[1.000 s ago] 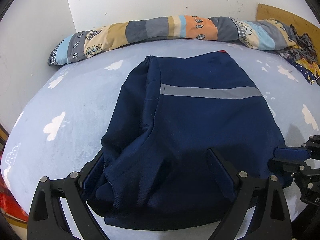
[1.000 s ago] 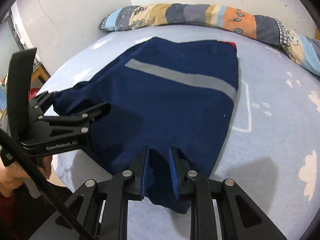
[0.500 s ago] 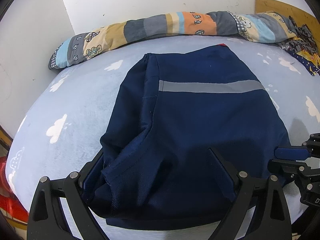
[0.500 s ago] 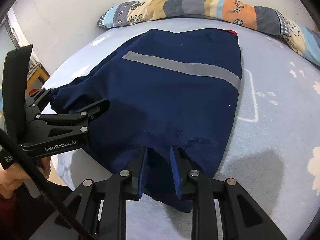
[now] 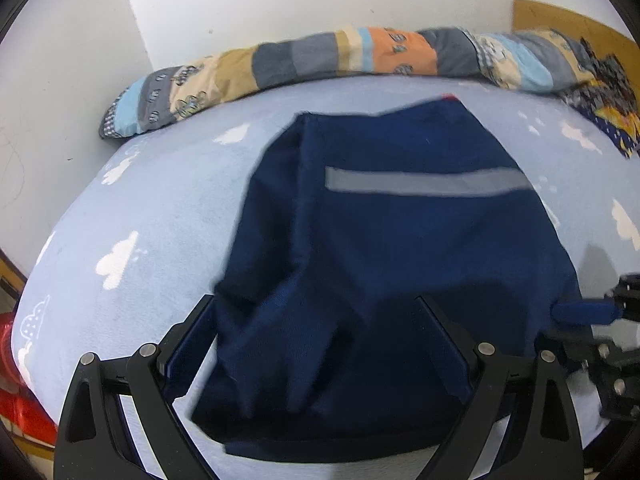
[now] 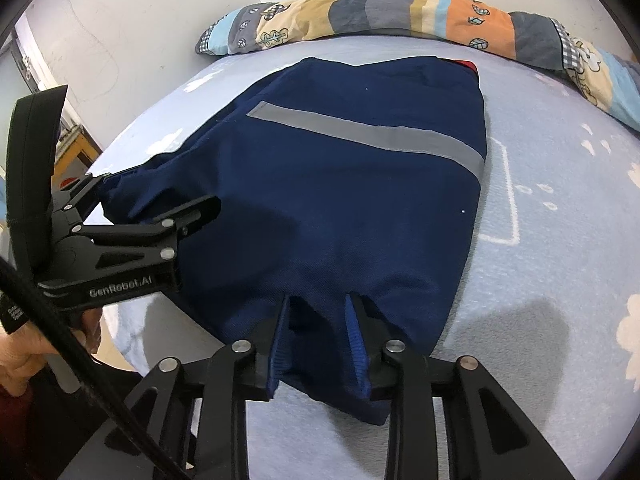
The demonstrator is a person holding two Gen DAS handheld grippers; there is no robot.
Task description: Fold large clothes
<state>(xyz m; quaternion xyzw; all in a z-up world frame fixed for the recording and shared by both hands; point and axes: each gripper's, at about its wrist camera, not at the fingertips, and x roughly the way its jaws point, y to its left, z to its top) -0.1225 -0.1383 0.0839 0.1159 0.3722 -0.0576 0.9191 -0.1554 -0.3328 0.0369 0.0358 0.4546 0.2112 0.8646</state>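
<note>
Navy garment [image 5: 392, 264], folded, one grey reflective stripe [image 5: 424, 180] across its upper part; lies flat on the pale-blue cloud-print sheet [image 5: 160, 208], near hem at the sheet's near edge. A red scrap [image 6: 466, 65] shows at its far edge.

Left gripper [image 5: 316, 320]: fingers spread wide, the garment's near-left corner lying bunched between them, cloth draped over the inner faces; no pinch seen.

Right gripper [image 6: 318, 320]: blue-padded fingers [image 6: 356, 340] parted, the garment's near-right hem lying between the pads; cannot tell whether the pads press it.

Patchwork bolster [image 6: 400, 12]: beyond the garment, along the wall.

Patterned cloth [image 5: 604, 92]: beyond the garment to its right.
</note>
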